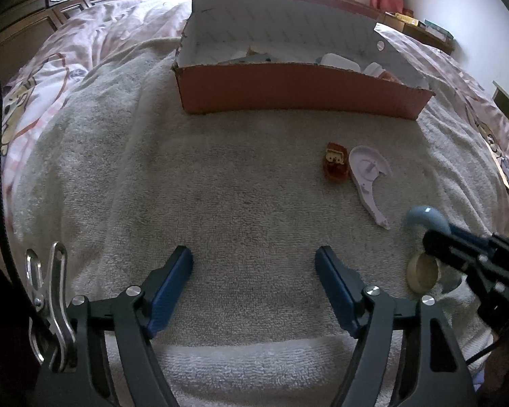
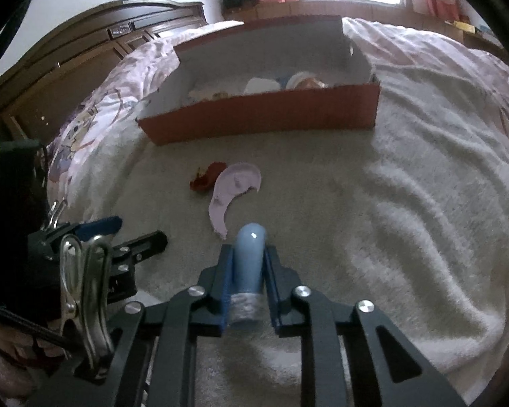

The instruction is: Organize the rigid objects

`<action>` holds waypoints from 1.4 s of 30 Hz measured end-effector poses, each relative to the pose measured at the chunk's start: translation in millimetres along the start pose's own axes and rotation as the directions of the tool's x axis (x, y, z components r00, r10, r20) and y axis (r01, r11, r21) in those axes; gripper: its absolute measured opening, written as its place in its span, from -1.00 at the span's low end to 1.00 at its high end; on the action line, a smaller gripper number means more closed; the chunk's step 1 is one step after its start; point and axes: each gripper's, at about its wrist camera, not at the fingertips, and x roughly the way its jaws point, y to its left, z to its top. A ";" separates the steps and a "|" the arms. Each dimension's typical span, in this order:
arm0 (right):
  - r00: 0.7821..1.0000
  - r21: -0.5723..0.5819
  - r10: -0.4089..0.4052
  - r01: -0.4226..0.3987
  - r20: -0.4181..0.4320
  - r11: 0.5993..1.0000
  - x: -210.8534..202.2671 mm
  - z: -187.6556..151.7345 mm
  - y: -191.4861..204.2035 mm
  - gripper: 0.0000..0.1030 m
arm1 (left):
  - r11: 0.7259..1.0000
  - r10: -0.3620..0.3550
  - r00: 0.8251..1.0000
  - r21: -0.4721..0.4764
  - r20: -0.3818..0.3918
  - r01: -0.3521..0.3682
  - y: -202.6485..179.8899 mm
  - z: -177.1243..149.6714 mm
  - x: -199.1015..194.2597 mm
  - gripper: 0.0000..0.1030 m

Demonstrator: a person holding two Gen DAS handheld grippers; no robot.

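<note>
Blue rounded plastic piece (image 2: 249, 261) sits clenched in the right claw (image 2: 247, 254); only the left view shows the cream round lid (image 1: 422, 273) beside it, left claw (image 1: 254, 261) released.

You have a pale blue glossy curved piece (image 2: 251, 257) between blue-padded black fingers (image 2: 228, 271), a lilac flat plastic crescent (image 1: 370, 176), a dark red small toy (image 1: 336, 166) (cream face), an orange cardboard box (image 1: 298, 93) lined white, a grey-white terry towel (image 1: 220, 203), and a pink cartoon-print bedsheet (image 1: 51, 78).

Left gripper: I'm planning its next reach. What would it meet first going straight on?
Probably only the grey towel: the open left gripper points down at bare cloth, short of the box.
</note>
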 end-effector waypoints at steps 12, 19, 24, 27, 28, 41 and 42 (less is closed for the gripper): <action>0.997 0.067 -0.076 0.076 0.010 0.995 1.3 9.7 -40.9 -0.64 | 0.991 -0.133 0.991 -0.005 -0.004 0.133 -14.6 9.7 -8.2 0.28; 0.997 0.094 -0.070 0.071 -0.012 0.993 9.2 4.5 -52.3 -0.63 | 0.982 -0.164 0.986 0.094 0.013 0.162 -53.4 21.6 -5.0 0.19; 0.998 0.091 -0.062 0.062 0.002 0.994 10.2 0.6 -54.2 -0.63 | 0.983 -0.148 0.989 0.110 -0.028 0.150 -70.4 26.7 9.5 -0.07; 0.999 0.105 -0.048 0.047 0.007 0.993 10.3 0.1 -57.0 -0.63 | 0.986 -0.116 0.993 0.123 -0.017 0.117 -76.3 28.0 12.8 -0.22; 0.999 0.112 -0.042 0.041 0.009 0.993 10.2 0.1 -58.0 -0.63 | 0.986 -0.087 0.996 0.141 -0.009 0.087 -78.8 27.5 13.3 -0.30; 0.999 0.107 -0.003 -0.002 0.043 0.994 9.6 -5.2 -55.3 -0.27 | 0.994 -0.002 1.000 0.109 -0.013 0.004 -43.0 13.6 1.3 -0.75; 0.999 0.098 -0.005 0.001 0.046 0.995 9.6 -5.8 -53.3 -0.25 | 0.995 0.003 1.000 0.099 -0.012 -0.002 -38.9 14.1 0.9 -0.75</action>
